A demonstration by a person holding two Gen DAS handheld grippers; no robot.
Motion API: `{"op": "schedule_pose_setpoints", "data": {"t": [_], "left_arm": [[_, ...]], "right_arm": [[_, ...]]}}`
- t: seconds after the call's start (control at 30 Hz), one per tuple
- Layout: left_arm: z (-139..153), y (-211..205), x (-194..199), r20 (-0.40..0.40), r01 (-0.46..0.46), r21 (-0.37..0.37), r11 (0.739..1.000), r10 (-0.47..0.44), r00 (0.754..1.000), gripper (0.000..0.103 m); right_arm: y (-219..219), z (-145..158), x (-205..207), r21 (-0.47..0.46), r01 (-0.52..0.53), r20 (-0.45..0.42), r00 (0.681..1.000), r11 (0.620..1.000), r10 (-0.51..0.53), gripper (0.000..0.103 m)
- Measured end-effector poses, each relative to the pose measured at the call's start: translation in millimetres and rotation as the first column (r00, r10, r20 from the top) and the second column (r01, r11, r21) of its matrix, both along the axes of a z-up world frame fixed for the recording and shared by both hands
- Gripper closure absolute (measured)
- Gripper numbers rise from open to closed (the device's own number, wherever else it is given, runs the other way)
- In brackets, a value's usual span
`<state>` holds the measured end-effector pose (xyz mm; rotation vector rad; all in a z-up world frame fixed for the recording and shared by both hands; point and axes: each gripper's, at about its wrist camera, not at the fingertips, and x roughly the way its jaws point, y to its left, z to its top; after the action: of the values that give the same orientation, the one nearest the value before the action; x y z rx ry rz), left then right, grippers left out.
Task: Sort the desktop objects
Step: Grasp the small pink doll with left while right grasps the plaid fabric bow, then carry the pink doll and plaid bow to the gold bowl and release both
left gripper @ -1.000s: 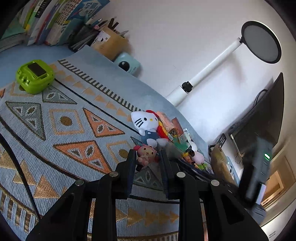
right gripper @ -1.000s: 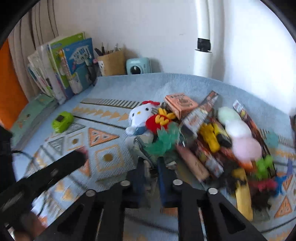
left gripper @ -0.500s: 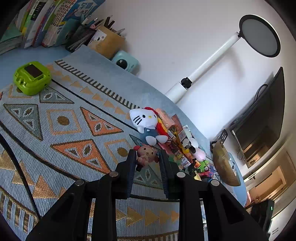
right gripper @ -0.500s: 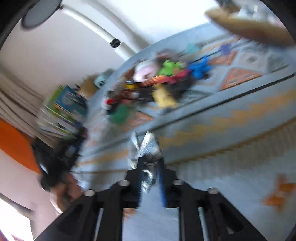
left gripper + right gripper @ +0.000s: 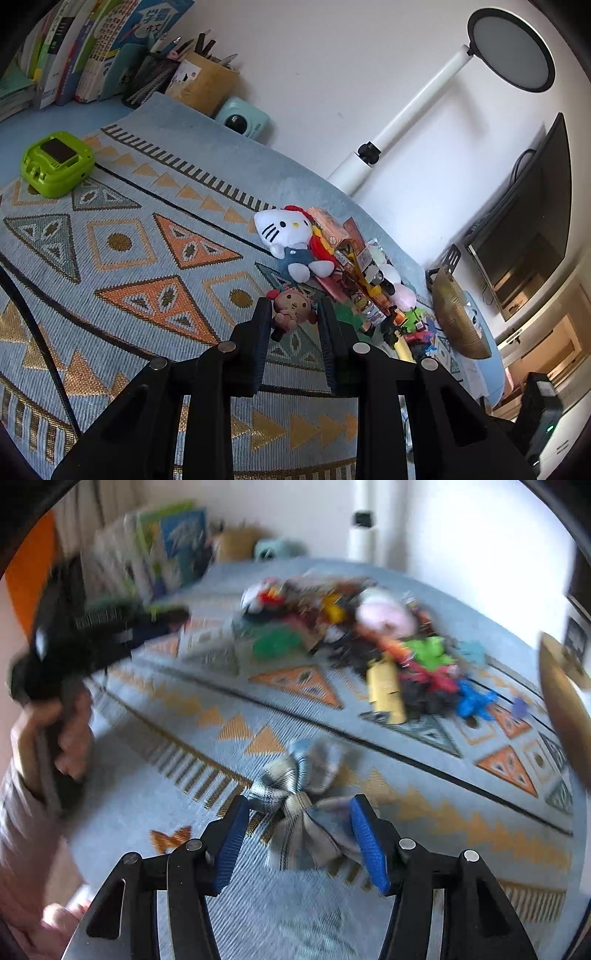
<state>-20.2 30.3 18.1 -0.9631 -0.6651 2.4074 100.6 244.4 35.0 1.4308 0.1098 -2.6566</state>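
Note:
My left gripper (image 5: 293, 314) is shut on a small pink doll (image 5: 291, 308) with a red bow and holds it above the patterned mat (image 5: 122, 243). A Hello Kitty plush (image 5: 286, 236) lies just beyond it, at the head of a pile of toys and packets (image 5: 369, 291). In the right wrist view my right gripper (image 5: 299, 812) is open, its blue pads either side of a plaid fabric bow (image 5: 301, 805) that lies on the mat near its front edge. The pile (image 5: 369, 642) lies farther back. The view is blurred.
A green gadget (image 5: 55, 162), books (image 5: 74, 48), pen holders (image 5: 199, 81) and a teal camera (image 5: 242, 118) stand at the back left. A white lamp post (image 5: 399, 122) rises behind. A gold bowl (image 5: 458, 321) sits at the right. The hand holding the left gripper (image 5: 66, 672) is at the left.
My right gripper swung from the pile to the mat's front edge with the plaid bow, then opened; the bow now lies on the mat. My left gripper keeps holding the doll, nearly still.

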Motion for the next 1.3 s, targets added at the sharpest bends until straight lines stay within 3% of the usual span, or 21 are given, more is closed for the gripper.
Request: {"op": "schedule_pose_setpoints", "data": {"t": [0.07, 0.13, 0.17, 0.3, 0.47, 0.57, 0.77, 0.83, 0.93, 1.0, 1.1, 1.13, 1.2, 1.3], "left_arm": [[0.2, 0.8, 0.5, -0.003, 0.0, -0.007, 1.0, 0.0, 1.0, 0.081], [0.5, 2.3, 0.9, -0.006, 0.001, -0.015, 1.0, -0.001, 1.0, 0.081], [0.8, 3.1, 1.4, -0.01, 0.002, -0.023, 1.0, -0.002, 1.0, 0.081], [3.7, 7.1, 3.9, -0.029, 0.003, -0.046, 0.999, -0.004, 1.0, 0.081], [6.9, 11.0, 7.8, -0.048, 0.018, -0.058, 0.998, -0.021, 0.999, 0.081], [11.1, 22.7, 14.3, -0.064, 0.04, -0.109, 0.993, -0.048, 0.997, 0.081], [39.6, 66.0, 39.9, -0.105, 0.153, -0.141, 0.978, -0.169, 0.98, 0.081], [59.6, 85.4, 45.4, -0.144, 0.204, -0.14, 0.969, -0.224, 0.964, 0.081], [94.1, 121.4, 47.9, -0.202, 0.285, -0.121, 0.951, -0.304, 0.931, 0.081], [120.8, 160.1, 42.0, -0.234, 0.365, -0.105, 0.925, -0.379, 0.895, 0.081], [143.1, 217.2, 29.4, -0.249, 0.465, -0.084, 0.881, -0.471, 0.846, 0.081], [147.3, 239.6, 24.0, -0.247, 0.496, -0.079, 0.865, -0.499, 0.831, 0.081], [148.7, 278.2, 14.4, -0.239, 0.532, -0.085, 0.842, -0.536, 0.81, 0.081], [137.8, 333.9, -2.4, -0.196, 0.587, -0.064, 0.807, -0.587, 0.785, 0.081]], "right_arm": [[-7.2, -1.3, 2.7, 0.044, -0.02, -0.035, 0.999, 0.999, 0.021, 0.048], [-2.7, -1.8, 4.8, -0.006, 0.01, -0.039, 0.999, 1.0, -0.01, 0.053], [-0.3, -2.0, 7.8, -0.003, 0.03, -0.058, 0.998, 1.0, -0.031, 0.061], [5.6, -1.7, 17.7, -0.015, 0.094, -0.095, 0.991, 0.996, -0.095, 0.08], [16.7, 4.0, 40.4, -0.118, 0.158, -0.112, 0.979, 0.98, -0.171, 0.083], [28.0, 12.5, 61.7, -0.146, 0.197, -0.136, 0.967, 0.97, -0.217, 0.083], [78.5, 51.6, 105.1, -0.144, 0.332, -0.219, 0.908, 0.932, -0.358, 0.083], [103.9, 78.8, 120.8, -0.145, 0.397, -0.293, 0.858, 0.906, -0.422, 0.083], [134.0, 117.0, 142.8, -0.173, 0.483, -0.409, 0.758, 0.858, -0.509, 0.083], [156.6, 145.5, 156.1, -0.206, 0.555, -0.497, 0.65, 0.806, -0.575, 0.083], [191.9, 170.2, 164.9, -0.297, 0.62, -0.558, 0.504, 0.726, -0.659, 0.083], [203.4, 173.2, 163.4, -0.33, 0.63, -0.554, 0.474, 0.703, -0.684, 0.083], [229.2, 174.0, 157.4, -0.399, 0.639, -0.526, 0.428, 0.658, -0.735, 0.083], [260.8, 168.4, 136.0, -0.425, 0.661, -0.471, 0.421, 0.618, -0.775, 0.083]]}}
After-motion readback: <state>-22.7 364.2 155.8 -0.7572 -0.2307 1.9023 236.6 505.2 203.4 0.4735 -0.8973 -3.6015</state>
